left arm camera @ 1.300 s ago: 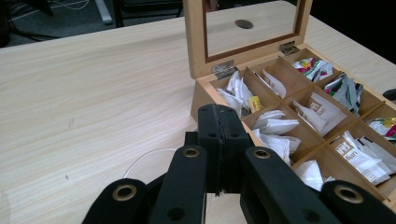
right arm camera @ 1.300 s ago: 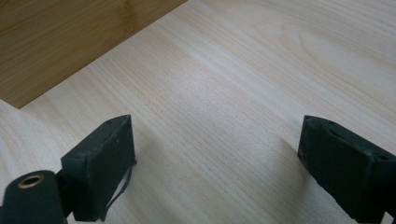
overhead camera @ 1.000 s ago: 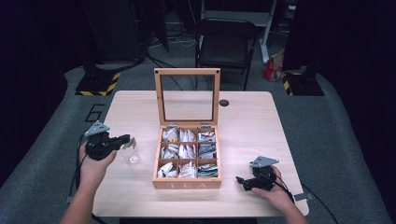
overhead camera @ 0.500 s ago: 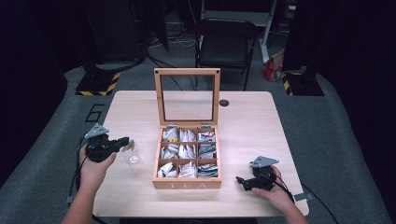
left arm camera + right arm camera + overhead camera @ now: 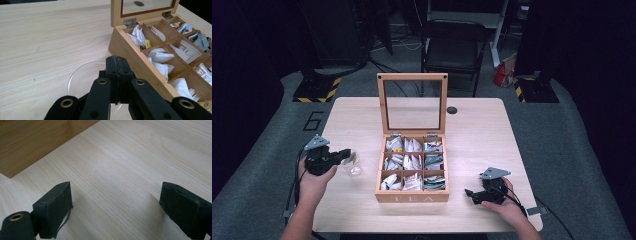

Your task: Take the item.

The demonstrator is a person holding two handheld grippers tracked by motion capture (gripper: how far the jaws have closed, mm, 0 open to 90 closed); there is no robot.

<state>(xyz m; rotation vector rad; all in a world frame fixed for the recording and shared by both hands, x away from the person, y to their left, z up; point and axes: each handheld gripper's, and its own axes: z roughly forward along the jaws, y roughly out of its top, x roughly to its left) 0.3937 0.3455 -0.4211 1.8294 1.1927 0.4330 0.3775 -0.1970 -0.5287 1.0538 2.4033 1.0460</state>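
On the table (image 5: 492, 145), left of the tea box (image 5: 413, 196), our left gripper (image 5: 117, 77) pinches the rim of a small clear glass (image 5: 82, 80): light, slick, breakable. Our right gripper (image 5: 115, 202) rests spread, empty.

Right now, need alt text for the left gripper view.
The left gripper has its black jaws pressed shut over a clear glass cup on a pale wooden table. To the right stands an open wooden tea box, its compartments filled with tea bags.

Left gripper (image 5: 117, 75) jaws closed, right gripper (image 5: 115, 205) jaws apart
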